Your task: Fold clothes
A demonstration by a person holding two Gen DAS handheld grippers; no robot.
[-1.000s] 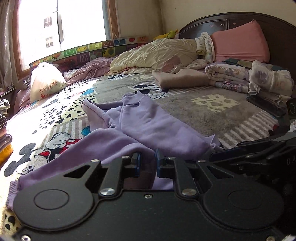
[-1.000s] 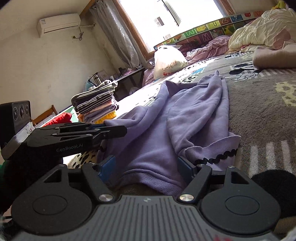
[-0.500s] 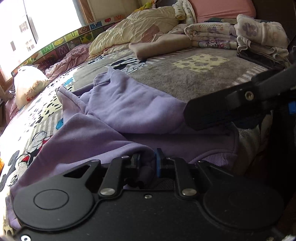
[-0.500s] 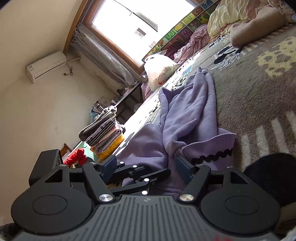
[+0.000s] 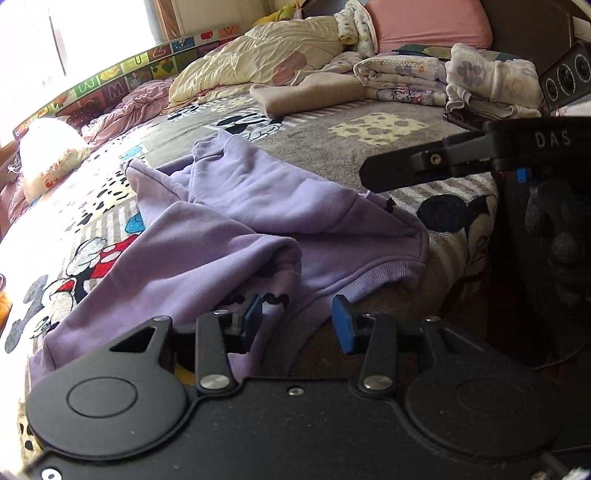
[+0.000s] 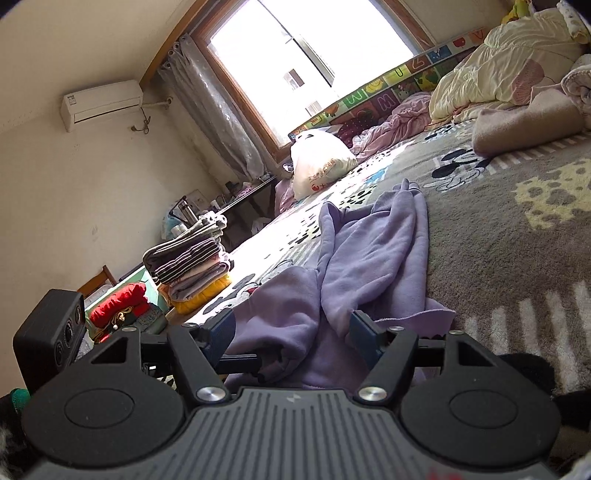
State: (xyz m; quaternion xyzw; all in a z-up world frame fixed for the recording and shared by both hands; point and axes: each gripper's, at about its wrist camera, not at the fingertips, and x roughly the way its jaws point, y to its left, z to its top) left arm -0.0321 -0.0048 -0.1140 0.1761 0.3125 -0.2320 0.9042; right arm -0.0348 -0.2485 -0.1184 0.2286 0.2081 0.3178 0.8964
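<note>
A crumpled purple sweatshirt [image 5: 258,206] lies on the cartoon-print bed cover [image 5: 369,147]. My left gripper [image 5: 297,325] hangs just over its ribbed hem near the bed's front edge. Its jaws are opening; the hem lies between the blue pads [image 5: 343,328], which do not press on it. My right gripper [image 6: 291,336] stands wide with its jaws closing slightly. Loose folds of the sweatshirt [image 6: 373,258] sit between its pads without being pinched. In the left wrist view, the right gripper's fingers [image 5: 406,170] hover above the garment's right side.
A stack of folded clothes [image 6: 192,258] sits beside the bed on the left. A white plastic bag [image 5: 48,155], a cream quilt [image 5: 266,51], a beige folded blanket [image 5: 306,92], a pink pillow [image 5: 424,22] and folded laundry [image 5: 491,81] line the far side.
My left gripper has let go of the purple hem and its jaws have spread apart. The right gripper's jaws have narrowed a little, and it has shifted over the garment's right side.
</note>
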